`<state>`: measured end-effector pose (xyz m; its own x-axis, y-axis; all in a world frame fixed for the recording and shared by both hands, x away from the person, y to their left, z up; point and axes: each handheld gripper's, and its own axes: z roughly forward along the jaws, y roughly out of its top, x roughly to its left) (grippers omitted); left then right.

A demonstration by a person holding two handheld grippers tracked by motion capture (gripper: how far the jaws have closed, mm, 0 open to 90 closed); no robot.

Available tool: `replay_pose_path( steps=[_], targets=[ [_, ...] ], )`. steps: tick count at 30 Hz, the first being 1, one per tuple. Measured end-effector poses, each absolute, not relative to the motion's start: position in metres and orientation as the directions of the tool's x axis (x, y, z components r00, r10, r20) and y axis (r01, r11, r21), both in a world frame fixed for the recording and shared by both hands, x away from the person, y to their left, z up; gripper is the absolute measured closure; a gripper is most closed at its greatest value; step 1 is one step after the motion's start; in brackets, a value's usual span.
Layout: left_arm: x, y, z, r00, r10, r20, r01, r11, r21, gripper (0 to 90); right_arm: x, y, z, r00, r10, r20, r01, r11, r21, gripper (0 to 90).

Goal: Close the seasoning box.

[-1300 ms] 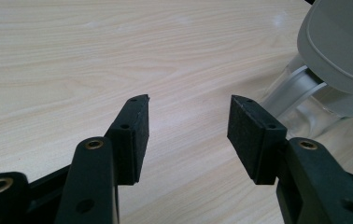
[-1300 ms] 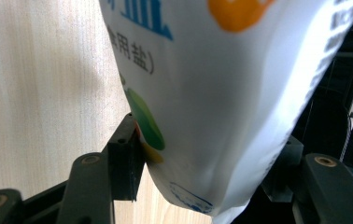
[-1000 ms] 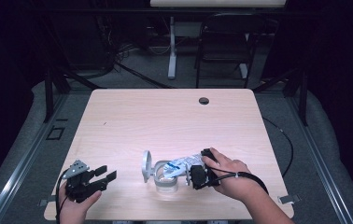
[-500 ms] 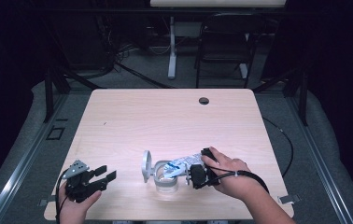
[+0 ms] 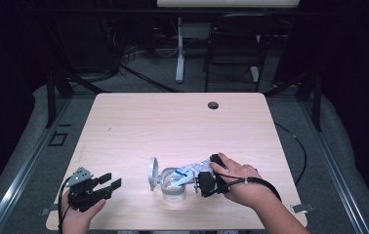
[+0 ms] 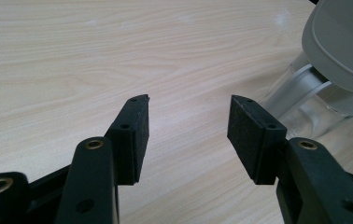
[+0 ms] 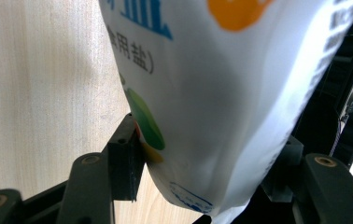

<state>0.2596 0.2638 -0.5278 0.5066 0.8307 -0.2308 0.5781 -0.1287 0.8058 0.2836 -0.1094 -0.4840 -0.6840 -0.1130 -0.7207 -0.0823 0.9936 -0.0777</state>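
In the high view nothing has shifted since the earlier frame: one clear jar with its one grey lid flipped up stands at the worktop's six o'clock edge, one white bag tipped into it from three o'clock. The left gripper idles at eight o'clock.

In the left gripper view its fingers gape wide (empty), jar at two o'clock.

In the right gripper view the fingers clamp the bag.

In my right claw view the salt bag runs off the top edge, its blue print cut mid-character, and its bulk covers my right-hand pad. In my left claw view the grey lid and clear jar leave at the upper right. From the high view, the bag's print is too small to read (my hand hides its lower-right end).
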Motion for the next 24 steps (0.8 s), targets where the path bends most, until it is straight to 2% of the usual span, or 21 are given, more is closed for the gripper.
replay_pose_path(
  steps=[11, 24],
  targets=[
    [0.2598, 0.2641, -0.5283, 0.507, 0.831, -0.23, 0.583, -0.134, 0.801, 48.9, 0.2847, -0.1066, -0.4806, -0.678, -0.149, -0.72, -0.092, 0.989, -0.118, 42.3],
    [0.2602, 0.2645, -0.5289, 0.506, 0.831, -0.231, 0.581, -0.131, 0.804, 48.9, 0.2852, -0.1054, -0.4801, -0.678, -0.157, -0.719, -0.097, 0.988, -0.124, 42.4]
  ],
)
